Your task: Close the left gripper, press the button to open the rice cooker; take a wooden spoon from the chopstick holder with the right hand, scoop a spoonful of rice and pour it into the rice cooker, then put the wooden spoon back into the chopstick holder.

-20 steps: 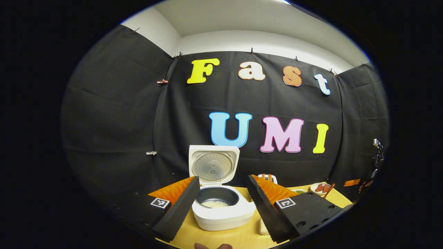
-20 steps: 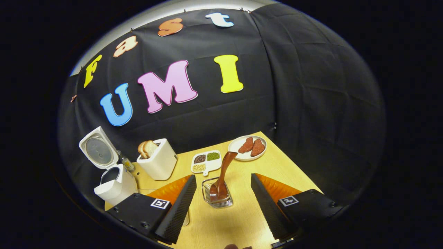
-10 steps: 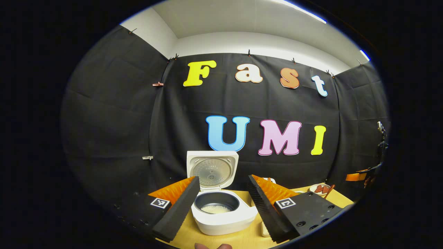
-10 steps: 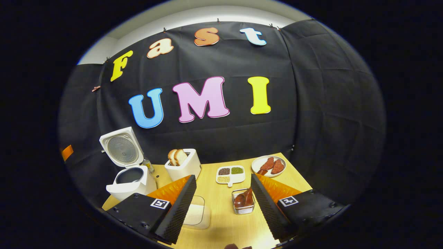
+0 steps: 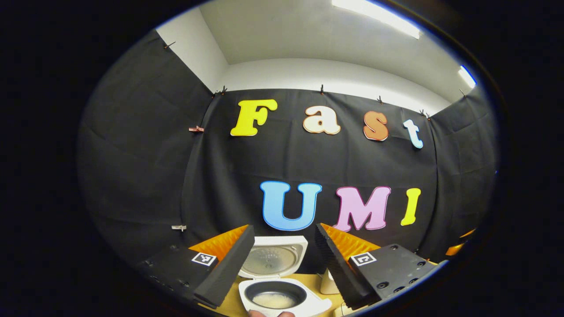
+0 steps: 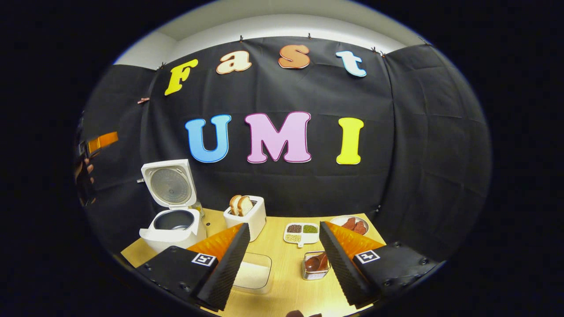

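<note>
Between our right gripper's [image 6: 282,257] two fingers, which stand wide apart and hold nothing, we see the chopstick holder [image 6: 315,266] low on the wooden table [image 6: 282,290], nearer the right-hand finger than the left-hand one. From it the wooden spoon [image 6: 316,262] shows as a dark rounded bowl lying inside the wire walls; we cannot make out its handle, so we cannot tell its long axis. By that, the spoon looks already returned. Just beside the holder, towards the left-hand finger, sits the clear rice container [image 6: 252,276] with white rice in it.

Farther out and to the left stands the rice cooker [image 6: 172,222], lid up, well apart from the holder. Behind the holder lie a divided dish of beans [image 6: 301,232], a toaster with bread [image 6: 245,213] and a plate of meat [image 6: 351,223]. At the far left edge a hand [image 6: 84,176] holds the other gripper aloft.

Our left gripper [image 5: 282,264] is likewise spread wide and empty, raised above the table, with the open rice cooker [image 5: 275,290] straight ahead and below, between its fingers; white rice lies in the pot.

What matters for any further move is this: the holder and spoon lie just ahead of and below the right gripper, slightly to its right, so the right hand is clearly the nearer one, while the left gripper faces the cooker. We judge the task nearly or wholly finished, with both grippers clear of the objects.
</note>
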{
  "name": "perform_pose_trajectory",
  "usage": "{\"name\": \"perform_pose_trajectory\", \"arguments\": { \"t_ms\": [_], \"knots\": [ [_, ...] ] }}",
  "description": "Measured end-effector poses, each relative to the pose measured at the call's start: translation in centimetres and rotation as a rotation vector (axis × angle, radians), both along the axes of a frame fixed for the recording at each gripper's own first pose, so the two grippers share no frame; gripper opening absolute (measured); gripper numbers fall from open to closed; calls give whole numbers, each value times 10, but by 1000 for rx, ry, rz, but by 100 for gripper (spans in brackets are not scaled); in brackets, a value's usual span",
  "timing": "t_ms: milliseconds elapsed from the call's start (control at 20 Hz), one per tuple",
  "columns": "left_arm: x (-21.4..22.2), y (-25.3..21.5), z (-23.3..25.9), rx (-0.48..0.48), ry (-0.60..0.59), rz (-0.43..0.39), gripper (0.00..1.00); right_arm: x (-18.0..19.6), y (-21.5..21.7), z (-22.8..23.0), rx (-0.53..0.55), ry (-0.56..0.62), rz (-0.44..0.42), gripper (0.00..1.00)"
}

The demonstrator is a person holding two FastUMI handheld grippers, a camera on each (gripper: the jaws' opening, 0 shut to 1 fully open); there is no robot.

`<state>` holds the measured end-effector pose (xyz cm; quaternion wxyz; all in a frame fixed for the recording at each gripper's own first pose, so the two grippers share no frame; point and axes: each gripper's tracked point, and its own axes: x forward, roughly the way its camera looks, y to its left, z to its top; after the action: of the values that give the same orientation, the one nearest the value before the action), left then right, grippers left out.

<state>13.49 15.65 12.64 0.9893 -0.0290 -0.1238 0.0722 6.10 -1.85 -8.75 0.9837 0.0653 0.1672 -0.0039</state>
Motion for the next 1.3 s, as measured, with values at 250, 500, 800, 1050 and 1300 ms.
{"name": "perform_pose_trajectory", "arguments": {
  "t_ms": [250, 500, 800, 1050, 1300],
  "knots": [
    [75, 37, 24, -95, -4, 37, 95, -4, -9, 3, -11, 5, -42, 98],
    [160, 61, 13, -55, 29, 52, 95, -11, -20, 6, -24, 9, -108, 98],
    [251, 79, -63, -28, 194, 62, 95, -30, -28, 4, -51, 24, -187, 98],
    [287, 73, -126, -39, 349, 42, 94, -43, -17, 3, -60, 41, -198, 98],
    [274, 66, -131, -3, 401, 67, 99, -46, -10, 7, 10, 39, -192, 98]
  ]
}}
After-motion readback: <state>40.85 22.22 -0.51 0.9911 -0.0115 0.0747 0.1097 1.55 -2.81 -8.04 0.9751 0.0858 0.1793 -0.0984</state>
